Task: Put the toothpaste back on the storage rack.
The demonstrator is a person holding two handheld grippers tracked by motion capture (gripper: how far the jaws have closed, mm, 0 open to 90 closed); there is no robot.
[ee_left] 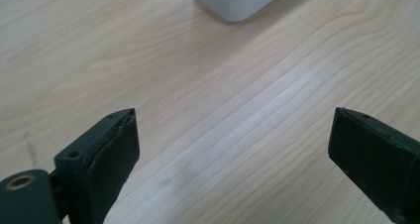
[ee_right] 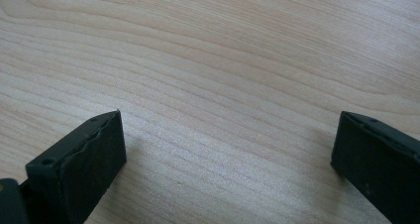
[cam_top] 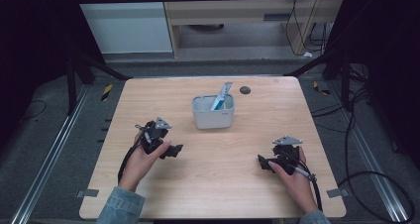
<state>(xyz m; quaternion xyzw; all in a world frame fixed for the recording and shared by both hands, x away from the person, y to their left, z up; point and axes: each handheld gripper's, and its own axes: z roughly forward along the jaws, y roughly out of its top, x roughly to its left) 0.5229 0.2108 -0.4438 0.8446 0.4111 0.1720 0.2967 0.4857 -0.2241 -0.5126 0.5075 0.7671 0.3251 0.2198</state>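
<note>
Desk [cam_top: 213,149] of pale wood, seen from above, with dark floor and cables around it. At left, left hand [cam_top: 141,157] in a denim sleeve [cam_top: 121,208], wrapped round the left gripper [cam_top: 171,149], resting low on the desk and aimed toward the middle. Fingers [ee_left: 106,159] spread wide in the left gripper view, nothing between them, bare wood grain in the gap and the corner of a white bin [ee_left: 237,1] at the top edge.

Further right, near the desk's centre and toward its far side, white bin [cam_top: 213,112], upright, well apart from both grippers. Inside it, a blue-and-white tube or packet [cam_top: 221,96], leaning and poking above the rim; exact kind too small to tell. Just beyond and to the right of the bin, a small dark round spot [cam_top: 245,89] on the desk surface.

At right, right hand [cam_top: 292,177] holding the right gripper [cam_top: 265,163], grey three-cornered plate [cam_top: 287,140] on top, cable [cam_top: 312,184] trailing back along the forearm. Gripper low over the desk, pointed left toward the middle. Fingers [ee_right: 81,169] parted wide in the right gripper view, empty, plain wood between them.
</note>
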